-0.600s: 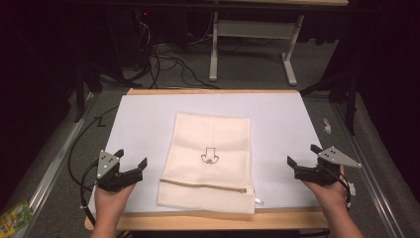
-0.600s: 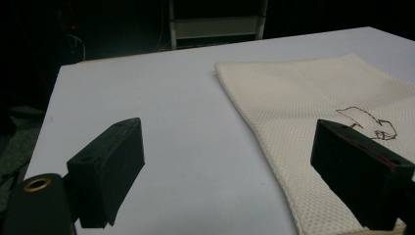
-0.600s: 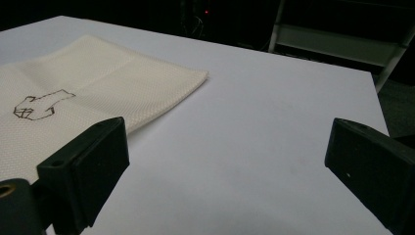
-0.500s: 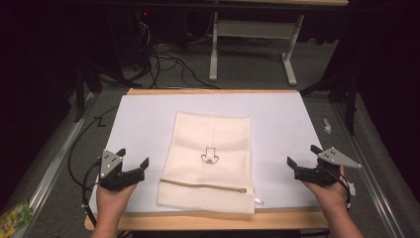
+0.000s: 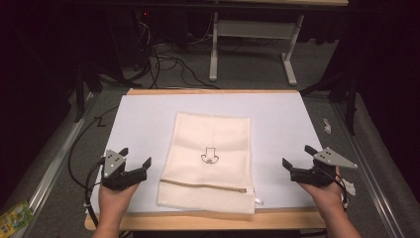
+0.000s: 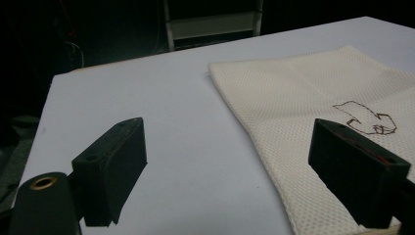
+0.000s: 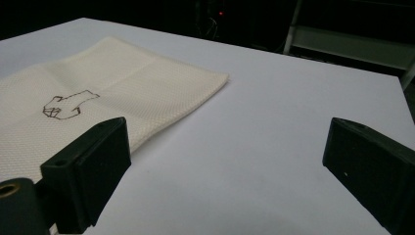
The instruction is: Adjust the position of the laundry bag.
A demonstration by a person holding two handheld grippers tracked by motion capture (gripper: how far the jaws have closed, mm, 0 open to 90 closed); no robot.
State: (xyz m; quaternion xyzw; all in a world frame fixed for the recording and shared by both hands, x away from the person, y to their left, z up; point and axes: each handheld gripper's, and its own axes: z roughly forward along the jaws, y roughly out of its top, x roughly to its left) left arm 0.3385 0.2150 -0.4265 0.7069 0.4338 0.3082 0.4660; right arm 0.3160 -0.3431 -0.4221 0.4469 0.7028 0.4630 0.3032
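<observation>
I've got my left gripper (image 5: 134, 156) and right gripper (image 5: 296, 155) flanking the cream mesh zip bag (image 5: 210, 161) lying flat mid-bench, fingers apart, probably ready to grab its sides.

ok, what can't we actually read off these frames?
- Motif on the mesh bag: too small in the high view; in the left gripper view a finger cuts it off.
- Zipper pull: tiny in the high view, open or shut unclear.
- Green packet: cut by the bottom-left edge, label unreadable.
- White scraps on the floor: too small to identify.
- Under the bag: hidden by its fabric.
</observation>
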